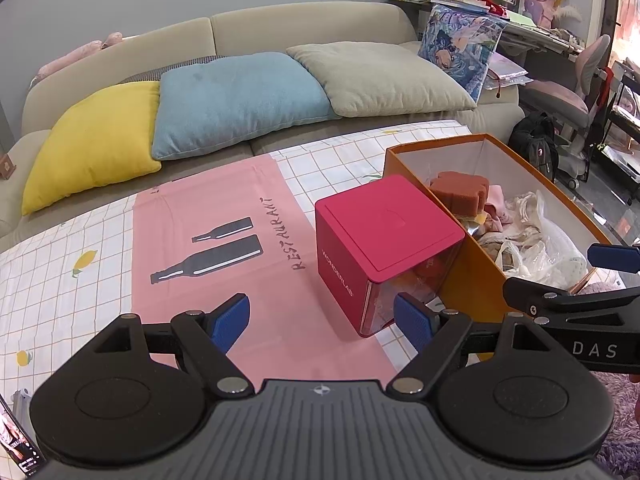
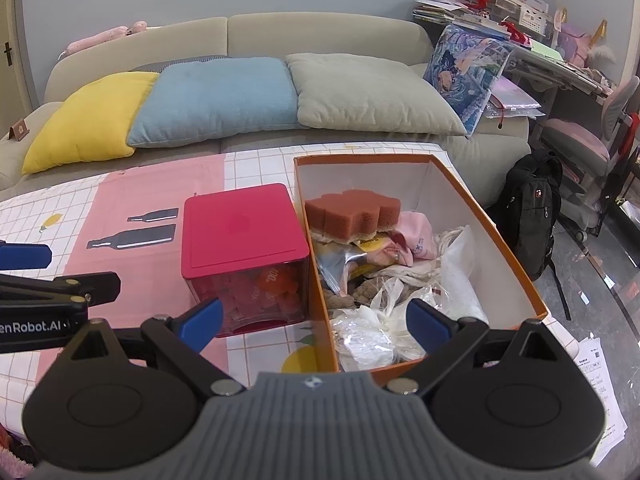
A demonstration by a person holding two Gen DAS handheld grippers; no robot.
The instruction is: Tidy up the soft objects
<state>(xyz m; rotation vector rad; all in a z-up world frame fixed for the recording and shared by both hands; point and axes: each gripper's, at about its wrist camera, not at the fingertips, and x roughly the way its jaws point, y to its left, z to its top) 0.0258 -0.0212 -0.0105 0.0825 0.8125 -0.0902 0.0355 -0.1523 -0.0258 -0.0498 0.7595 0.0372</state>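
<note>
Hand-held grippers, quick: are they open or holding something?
Left hand-held gripper: open, holding nothing.
Right hand-held gripper: open, holding nothing.

Checked tablecloth (image 1: 72,264) bearing pink mat (image 1: 224,248), red box (image 2: 240,232), orange box (image 2: 512,256)

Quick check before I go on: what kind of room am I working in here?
Most likely a home living room: a beige sofa with cushions behind the cloth-covered table, and a cluttered desk with a chair to the right.
</note>
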